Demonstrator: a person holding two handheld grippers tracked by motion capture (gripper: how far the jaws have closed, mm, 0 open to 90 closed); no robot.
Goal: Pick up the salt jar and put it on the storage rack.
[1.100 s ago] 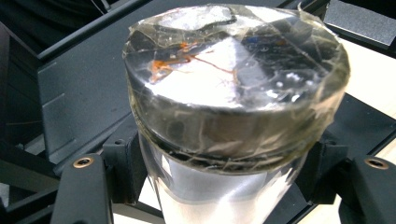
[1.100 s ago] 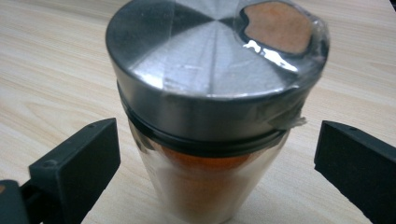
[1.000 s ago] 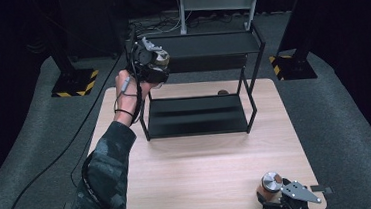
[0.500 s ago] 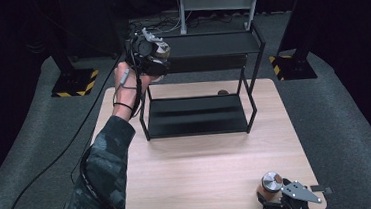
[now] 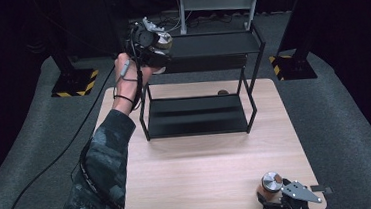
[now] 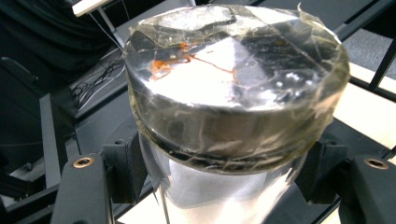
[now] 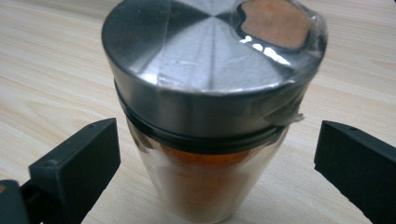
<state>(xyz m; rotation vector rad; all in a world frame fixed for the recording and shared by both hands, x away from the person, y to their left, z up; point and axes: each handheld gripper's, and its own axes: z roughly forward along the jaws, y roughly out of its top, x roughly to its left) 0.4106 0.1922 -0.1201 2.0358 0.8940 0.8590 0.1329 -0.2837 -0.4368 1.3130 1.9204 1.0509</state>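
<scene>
Here, my left gripper (image 5: 161, 41) is raised over the back-left corner of the black rack (image 5: 199, 118), at the level of its top shelf (image 5: 214, 44). From the high view, the left hand (image 5: 128, 71) grips the tool from below while its cable (image 5: 43, 166) trails off across the grey floor (image 5: 355, 121). Along the left gripper view, both black jaws are pressed against the clear body of a jar (image 6: 233, 107), just under its wide lid, which is wrapped in crinkled tape with an orange smear on top. The jar is upright in the grip and clear of any surface, with the rack's bars and a strip of the table (image 6: 362, 100) behind it.

My right gripper (image 5: 286, 204) sits low at the near-right corner of the table (image 5: 204, 173), beside a second jar (image 5: 271, 184). In the right gripper view, that jar (image 7: 210, 116) stands upright on the wood between the two jaws, which are spread wide with a clear gap on each side and touch nothing. It has a brushed steel lid under clear film and orange powder inside its glass.

A small dark round object (image 5: 222, 92) lies on the table behind the rack's lower shelf; I cannot tell what it is.
</scene>
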